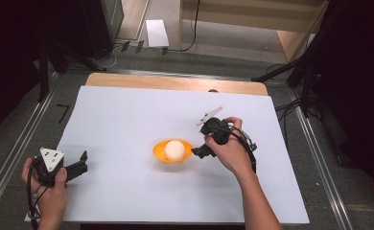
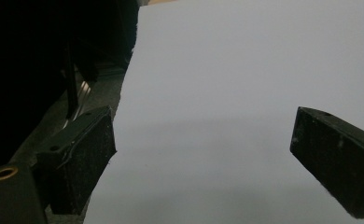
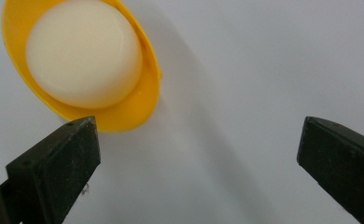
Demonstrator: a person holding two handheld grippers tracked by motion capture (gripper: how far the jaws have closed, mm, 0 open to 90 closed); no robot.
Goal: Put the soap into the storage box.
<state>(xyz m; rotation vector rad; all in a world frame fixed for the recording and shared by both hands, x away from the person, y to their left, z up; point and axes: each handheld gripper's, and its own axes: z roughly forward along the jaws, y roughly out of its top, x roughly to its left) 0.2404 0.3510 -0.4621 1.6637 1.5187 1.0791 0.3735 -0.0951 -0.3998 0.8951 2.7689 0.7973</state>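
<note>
A white ball is sitting in a yellow bowl near the middle of the white surface. The right gripper is hovering just beside the bowl, jaws wide apart and holding nothing. The left gripper is resting at the surface's left edge, jaws likewise spread and empty.

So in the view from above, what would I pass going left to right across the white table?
The left gripper with its grey three-cornered plate, held open at the table's left edge → the orange plastic bowl holding a white ball → the right gripper, just beside the bowl.
</note>
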